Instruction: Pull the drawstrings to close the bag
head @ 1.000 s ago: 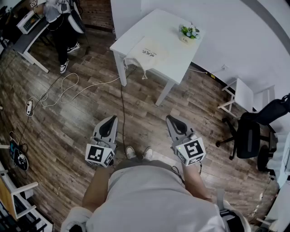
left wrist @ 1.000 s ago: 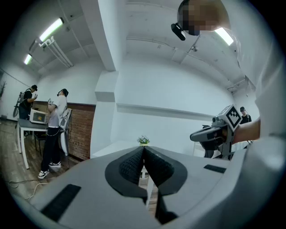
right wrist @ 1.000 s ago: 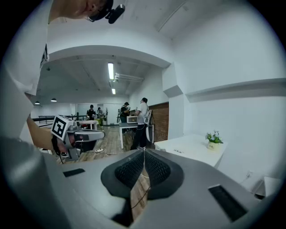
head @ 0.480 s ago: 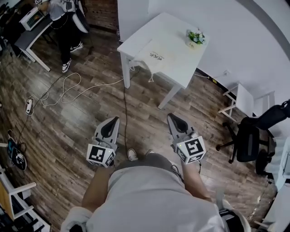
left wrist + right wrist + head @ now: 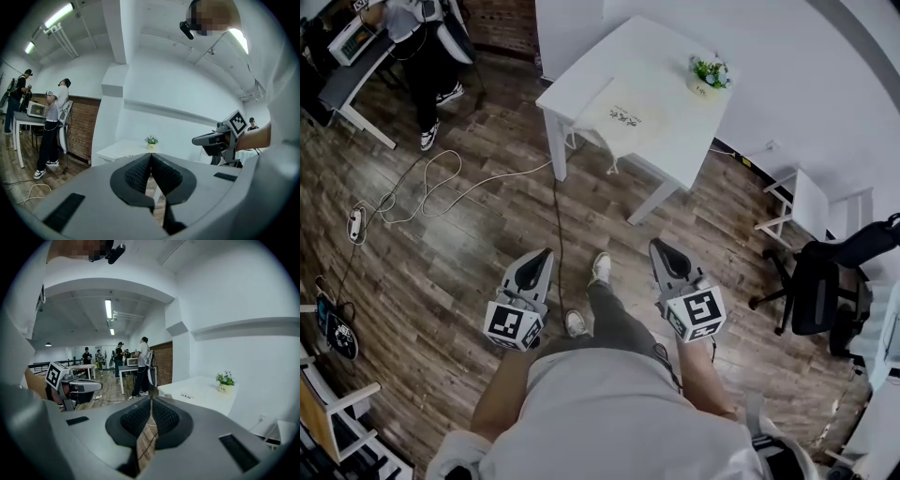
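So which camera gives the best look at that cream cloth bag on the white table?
The head view: the cream cloth bag lies flat at the white table's edge, drawstrings dangling. The right gripper view catches only its dark print; in the left gripper view it's indistinct.

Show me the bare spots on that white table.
The table is bare at its far corner, beyond the bag, and in the strip between bag and potted plant. The near-left edge is taken: the bag lies there, drawstrings hanging over.
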Tool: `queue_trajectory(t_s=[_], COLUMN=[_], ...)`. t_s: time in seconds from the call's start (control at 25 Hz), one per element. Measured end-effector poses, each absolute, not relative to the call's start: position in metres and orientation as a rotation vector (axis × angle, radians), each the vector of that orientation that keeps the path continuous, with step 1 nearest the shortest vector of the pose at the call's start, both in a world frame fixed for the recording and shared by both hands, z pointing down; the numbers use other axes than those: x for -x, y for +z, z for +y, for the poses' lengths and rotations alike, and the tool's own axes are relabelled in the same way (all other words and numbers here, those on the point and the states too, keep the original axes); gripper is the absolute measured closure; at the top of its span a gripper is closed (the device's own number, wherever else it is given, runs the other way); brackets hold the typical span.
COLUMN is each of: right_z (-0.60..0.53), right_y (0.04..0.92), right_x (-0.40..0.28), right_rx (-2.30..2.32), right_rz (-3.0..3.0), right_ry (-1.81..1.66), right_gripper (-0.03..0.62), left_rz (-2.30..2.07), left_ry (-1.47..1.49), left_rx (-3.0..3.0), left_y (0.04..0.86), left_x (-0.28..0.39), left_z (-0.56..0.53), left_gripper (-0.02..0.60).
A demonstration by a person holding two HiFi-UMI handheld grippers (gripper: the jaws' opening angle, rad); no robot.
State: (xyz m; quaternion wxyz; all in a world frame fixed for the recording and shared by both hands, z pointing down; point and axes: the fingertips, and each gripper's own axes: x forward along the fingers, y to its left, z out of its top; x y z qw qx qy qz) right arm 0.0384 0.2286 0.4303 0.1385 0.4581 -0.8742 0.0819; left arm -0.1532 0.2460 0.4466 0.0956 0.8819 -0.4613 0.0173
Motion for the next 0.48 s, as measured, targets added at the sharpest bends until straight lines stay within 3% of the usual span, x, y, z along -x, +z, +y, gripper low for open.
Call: queue_trajectory(t_s=[0.48], right_z=[0.029], right_y=[0.453], right_x=[-0.063], right_rx=[-1.195], right_rz=[-2.576], right_ry=[0.251], right_gripper=[0.556], left_rz=[-1.404], left_ry=[0.084], left_rx=[-2.576], left_y=[0.444], left_x=[0.114], left_z=[0.052], left_gripper=[0.563])
